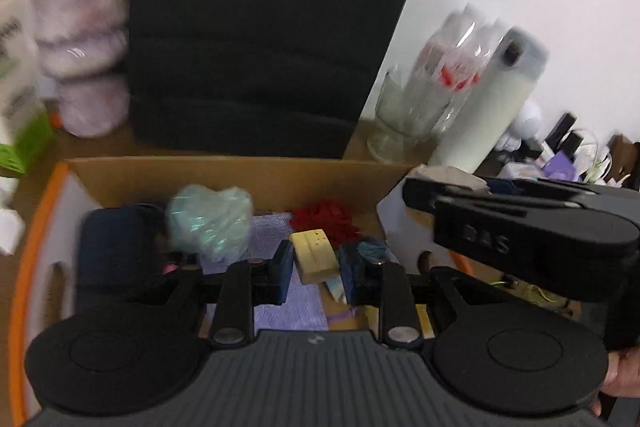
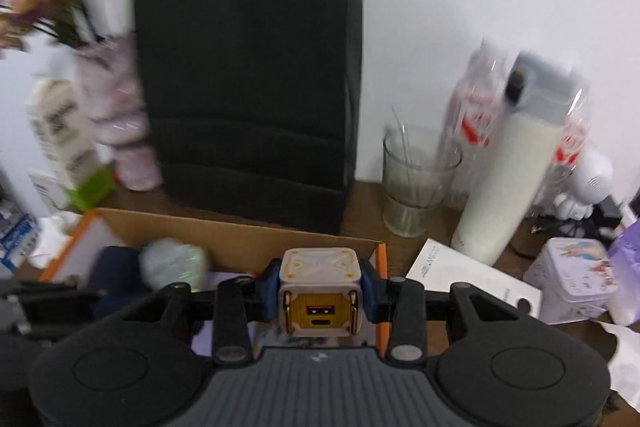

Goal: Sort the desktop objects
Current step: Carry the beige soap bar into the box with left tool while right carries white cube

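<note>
1. The cardboard box (image 1: 224,175) is the landmark: it stands open-topped on the wooden desk, just in front of a tall black paper bag (image 1: 256,27).
2. The left gripper (image 1: 316,263) hangs above the box's interior, its blue pads pinching a pale yellow eraser-like block (image 1: 314,257); blur keeps the block's identity a little uncertain.
3. The block's long axis runs away from the camera toward the box's far wall, tilted slightly left at its far end, with its broad dotted face turned up.
4. The right gripper (image 2: 321,289) is over the box's right-hand wall, clamped on a small cube-shaped charger (image 2: 319,289).
5. The cube has no clear long axis; its yellow port face points back at the camera and its white patterned face points up.
6. Inside the box lie a pale green crumpled wrapper (image 1: 210,223), a dark blue object (image 1: 112,247), a red frilly item (image 1: 326,223) and a purple cloth (image 1: 280,291).
7. Right of the box stand a glass tumbler (image 2: 416,183) and a white cylindrical bottle (image 2: 508,183).
8. A decorated tin (image 2: 576,279) sits further right of the box, near a white booklet (image 2: 472,279).
</note>
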A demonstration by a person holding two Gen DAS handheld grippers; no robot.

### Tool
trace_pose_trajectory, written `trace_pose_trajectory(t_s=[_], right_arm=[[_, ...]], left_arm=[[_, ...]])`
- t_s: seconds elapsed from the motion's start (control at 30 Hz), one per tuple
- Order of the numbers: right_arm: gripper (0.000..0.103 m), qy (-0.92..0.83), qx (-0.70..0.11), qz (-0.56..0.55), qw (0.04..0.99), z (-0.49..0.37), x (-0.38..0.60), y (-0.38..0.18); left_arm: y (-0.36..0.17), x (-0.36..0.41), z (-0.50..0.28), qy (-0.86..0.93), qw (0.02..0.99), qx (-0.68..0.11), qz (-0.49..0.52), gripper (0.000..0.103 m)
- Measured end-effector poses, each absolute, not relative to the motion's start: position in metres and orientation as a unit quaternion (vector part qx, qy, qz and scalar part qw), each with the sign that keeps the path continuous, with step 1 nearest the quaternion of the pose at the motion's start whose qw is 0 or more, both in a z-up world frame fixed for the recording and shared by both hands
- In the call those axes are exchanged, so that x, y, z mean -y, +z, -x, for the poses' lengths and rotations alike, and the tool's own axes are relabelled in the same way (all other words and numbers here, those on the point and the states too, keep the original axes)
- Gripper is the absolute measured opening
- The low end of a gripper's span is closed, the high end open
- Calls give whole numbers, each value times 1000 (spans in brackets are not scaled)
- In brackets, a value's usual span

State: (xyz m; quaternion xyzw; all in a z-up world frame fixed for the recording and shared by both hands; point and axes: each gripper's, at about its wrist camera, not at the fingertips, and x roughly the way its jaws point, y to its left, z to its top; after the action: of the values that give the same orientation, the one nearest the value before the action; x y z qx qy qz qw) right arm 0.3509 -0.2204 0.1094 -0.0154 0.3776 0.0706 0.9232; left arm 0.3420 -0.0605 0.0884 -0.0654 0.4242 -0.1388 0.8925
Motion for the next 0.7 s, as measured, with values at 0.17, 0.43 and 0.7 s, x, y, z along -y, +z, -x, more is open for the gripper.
trace_pose_trajectory(t_s=[0.17, 0.43, 0.7], right_arm=[[37, 58, -427, 22, 902, -395, 217, 74], [43, 54, -405, 44, 912, -398, 209, 82], [60, 75, -391, 31, 917, -365, 213, 125]], left_arm=[[60, 62, -377, -120, 882, -454, 46, 26], [59, 54, -382, -125, 882, -452, 41, 51], [115, 38, -346, -118, 898, -423, 30, 83]])
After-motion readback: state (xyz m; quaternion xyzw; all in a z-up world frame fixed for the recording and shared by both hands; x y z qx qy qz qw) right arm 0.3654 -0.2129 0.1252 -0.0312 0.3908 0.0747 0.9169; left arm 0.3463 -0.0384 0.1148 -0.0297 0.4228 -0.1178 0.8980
